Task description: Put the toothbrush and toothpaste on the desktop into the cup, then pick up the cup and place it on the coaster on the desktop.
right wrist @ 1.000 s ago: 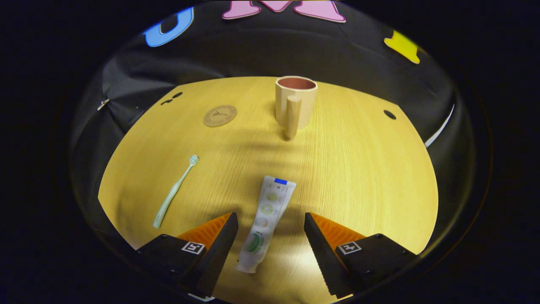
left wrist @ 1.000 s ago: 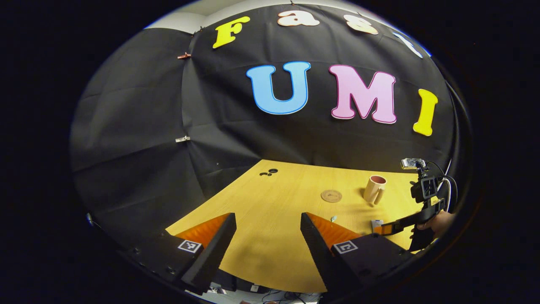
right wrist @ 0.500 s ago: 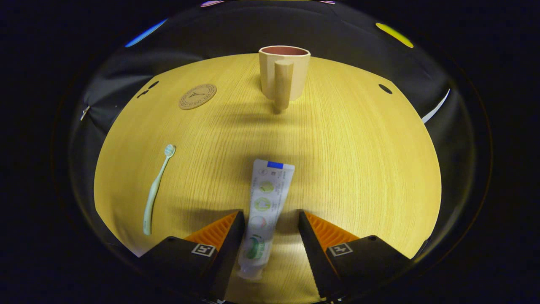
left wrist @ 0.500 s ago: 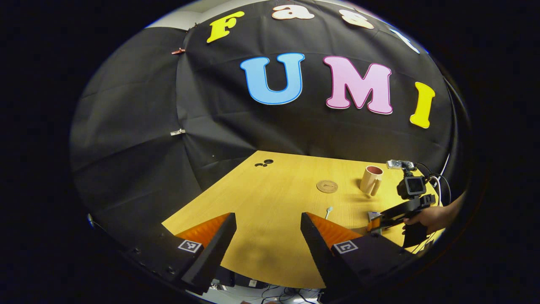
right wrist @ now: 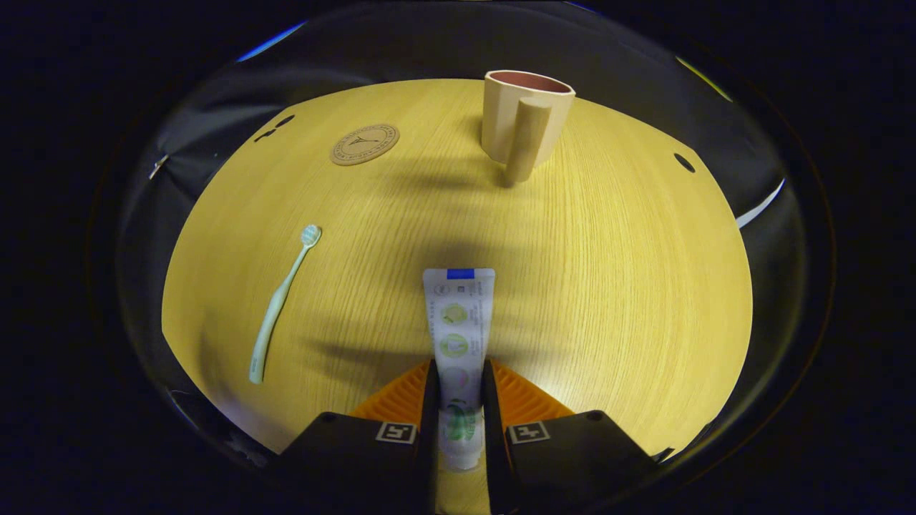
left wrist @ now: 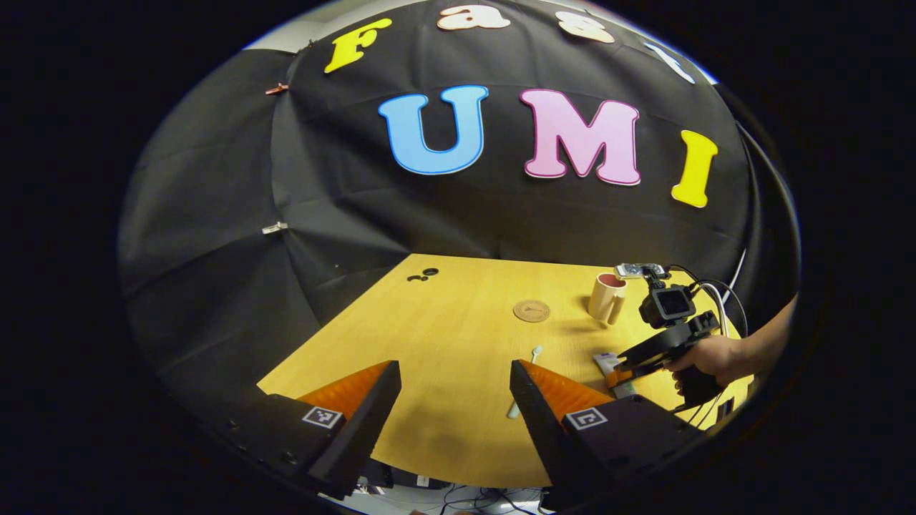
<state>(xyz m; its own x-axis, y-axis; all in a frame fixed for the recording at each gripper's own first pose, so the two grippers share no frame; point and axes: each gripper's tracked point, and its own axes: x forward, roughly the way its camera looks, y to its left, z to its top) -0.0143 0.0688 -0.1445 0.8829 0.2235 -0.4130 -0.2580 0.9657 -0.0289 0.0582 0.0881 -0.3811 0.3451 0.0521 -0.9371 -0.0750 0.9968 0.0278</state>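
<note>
In the right gripper view a white toothpaste tube (right wrist: 458,322) lies on the wooden desktop (right wrist: 615,272), and my right gripper (right wrist: 458,390) is shut on its lower end. A pale green toothbrush (right wrist: 281,300) lies to the left. A beige cup (right wrist: 524,125) with a dark red inside stands upright at the back, handle toward me. A round brown coaster (right wrist: 364,144) lies at the back left. In the left gripper view my left gripper (left wrist: 455,390) stands open over the desk's near edge, with the cup (left wrist: 607,297), coaster (left wrist: 532,310), toothbrush (left wrist: 524,380) and right gripper (left wrist: 621,375) farther right.
A person's hand (left wrist: 715,357) holds the right gripper, with cables trailing behind it. Small dark holes (right wrist: 684,162) sit in the desktop at the back right and at the back left (right wrist: 275,129). Black cloth walls close the desk behind and at the left.
My right gripper has closed from open onto the toothpaste tube, which has straightened between the fingers. The left gripper view has swung slightly right; that gripper stays open.
</note>
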